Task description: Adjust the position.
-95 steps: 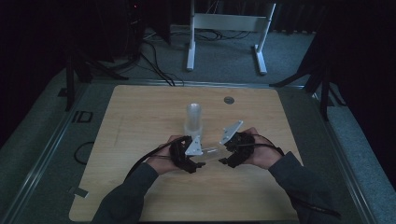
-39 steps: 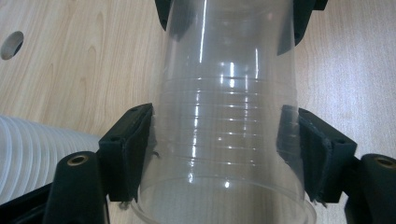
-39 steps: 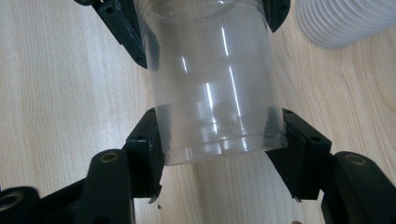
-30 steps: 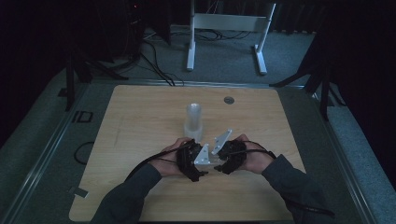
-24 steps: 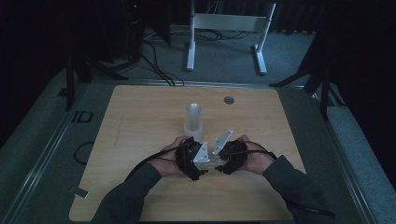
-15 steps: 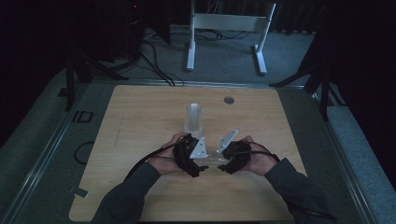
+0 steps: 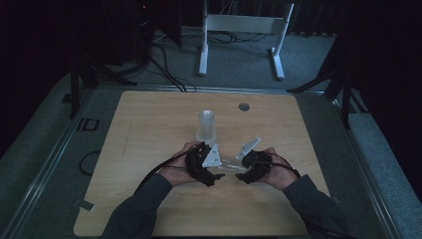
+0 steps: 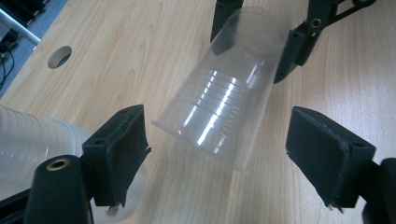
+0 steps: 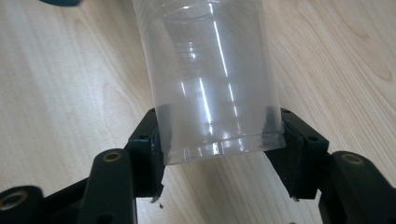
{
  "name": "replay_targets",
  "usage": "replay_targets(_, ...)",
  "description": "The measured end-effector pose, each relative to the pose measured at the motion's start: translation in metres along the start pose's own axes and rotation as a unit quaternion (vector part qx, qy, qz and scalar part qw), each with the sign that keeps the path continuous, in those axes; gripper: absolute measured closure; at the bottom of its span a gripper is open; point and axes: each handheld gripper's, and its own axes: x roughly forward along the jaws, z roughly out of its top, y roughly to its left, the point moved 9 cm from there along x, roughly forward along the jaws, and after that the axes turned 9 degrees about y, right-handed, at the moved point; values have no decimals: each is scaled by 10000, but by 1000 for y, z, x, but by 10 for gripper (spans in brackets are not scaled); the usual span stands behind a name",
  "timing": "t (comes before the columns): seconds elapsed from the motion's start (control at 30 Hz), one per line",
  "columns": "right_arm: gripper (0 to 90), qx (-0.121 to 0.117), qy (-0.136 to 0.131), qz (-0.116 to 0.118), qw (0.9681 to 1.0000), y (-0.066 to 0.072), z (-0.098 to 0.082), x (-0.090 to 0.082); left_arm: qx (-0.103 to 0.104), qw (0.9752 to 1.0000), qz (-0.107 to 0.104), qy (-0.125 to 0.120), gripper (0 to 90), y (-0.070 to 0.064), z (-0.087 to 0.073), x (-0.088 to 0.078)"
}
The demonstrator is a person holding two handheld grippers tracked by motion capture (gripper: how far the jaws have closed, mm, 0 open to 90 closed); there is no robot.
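- Right gripper (image 9: 219, 149), near the tabletop's front edge, right of centre: jaws clamped on the base end of a clear plastic cup (image 9: 210, 79). The cup is empty and lies on its side, off the wood, with its mouth toward the left gripper.
- Left gripper (image 8: 219, 154), close beside it on the left: jaws have just been closing. Its pads (image 8: 128, 149) stand either side of the cup's rim and do not touch it.
- Tabletop (image 7: 149, 124): light wood, carrying both hands at the front.
- Stack of clear cups (image 7: 206, 125): upright at the tabletop's centre, just beyond the left hand.
- Round hole (image 7: 243, 106): near the far edge, right of centre.
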Motion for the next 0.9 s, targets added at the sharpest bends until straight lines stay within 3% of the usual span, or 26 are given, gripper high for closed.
replay_targets(0.23,423,511,-156,-178,9984,-16,-7,-2,-120,9999,17,-85,244,3,1,-1)
replay_targets(0.4,423,884,-277,-297,9953,-27,-13,-4,-183,9997,37,-131,254,5,2,-1)
replay_targets(0.5,423,974,-293,-394,9940,-32,-15,-4,-196,9997,48,-123,255,5,1,-1)
replay_targets(0.9,424,1602,-376,-712,9838,-51,-28,-8,-375,9992,49,-133,258,8,1,2)
